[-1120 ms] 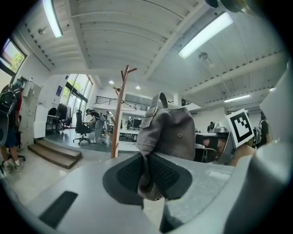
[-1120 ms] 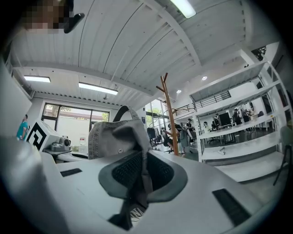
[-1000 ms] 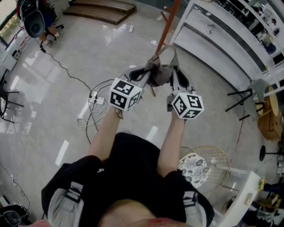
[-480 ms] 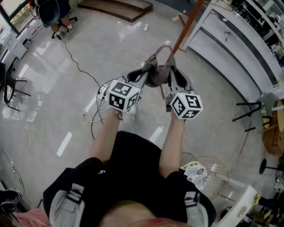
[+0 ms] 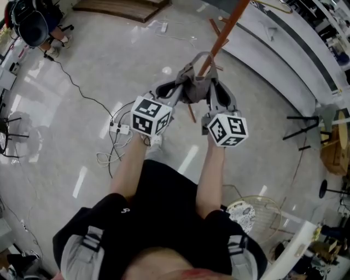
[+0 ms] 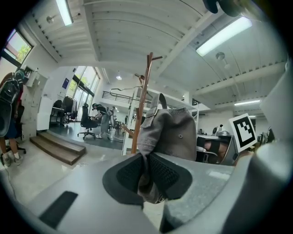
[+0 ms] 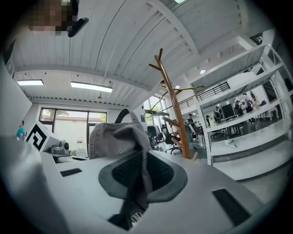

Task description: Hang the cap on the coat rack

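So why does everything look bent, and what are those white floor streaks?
Left gripper view and right gripper view: a wide-angle lens bows the ceiling beams and leaves black corners. Head view: the glossy pale floor shows white glare streaks, and the orange wooden coat rack pole looks slanted.

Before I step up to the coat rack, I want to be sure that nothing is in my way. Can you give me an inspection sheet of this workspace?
Surface: glossy pale floor.
Job's things: grey cap held up between both grippers, in front of the wooden coat rack, not yet on a peg.
Clutter: round wire-frame item on the floor at the person's right.
Grippers: left gripper shut on the cap's fabric; right gripper shut on the cap too.
Cables: power strip and a loose cable running across the floor at the left.
Surroundings: white shelving, wooden steps, black stand.
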Demonstrator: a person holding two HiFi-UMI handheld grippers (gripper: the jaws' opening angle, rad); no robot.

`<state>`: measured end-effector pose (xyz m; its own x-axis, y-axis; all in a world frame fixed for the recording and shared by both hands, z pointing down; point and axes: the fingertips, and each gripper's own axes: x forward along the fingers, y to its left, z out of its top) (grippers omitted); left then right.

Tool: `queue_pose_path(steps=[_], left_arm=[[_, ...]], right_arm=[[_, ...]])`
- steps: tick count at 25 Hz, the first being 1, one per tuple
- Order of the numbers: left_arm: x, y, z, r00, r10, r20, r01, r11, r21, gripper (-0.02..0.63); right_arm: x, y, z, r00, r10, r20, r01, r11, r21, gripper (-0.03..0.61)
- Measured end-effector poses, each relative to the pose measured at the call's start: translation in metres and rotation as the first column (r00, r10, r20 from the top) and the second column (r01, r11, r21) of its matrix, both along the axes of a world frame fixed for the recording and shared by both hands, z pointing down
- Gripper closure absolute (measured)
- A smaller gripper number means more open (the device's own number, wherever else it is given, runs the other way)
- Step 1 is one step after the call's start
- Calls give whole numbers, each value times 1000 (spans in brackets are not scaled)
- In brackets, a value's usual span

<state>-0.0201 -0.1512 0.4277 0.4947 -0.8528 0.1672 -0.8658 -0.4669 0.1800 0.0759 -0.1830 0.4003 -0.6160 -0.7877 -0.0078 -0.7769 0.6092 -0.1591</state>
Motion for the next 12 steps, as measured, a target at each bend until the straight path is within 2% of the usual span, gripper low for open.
queue_pose_path(steps=[7, 12], left_arm=[[-23, -98, -11, 996, 87, -14, -86, 996, 38, 578], [-19, -148, -18, 988, 145, -42, -143, 988, 59, 577]], right_arm=[[-15, -83, -12, 996, 88, -10, -87, 995, 47, 551], [-13, -117, -24, 988, 146, -54, -142, 987, 80, 551]])
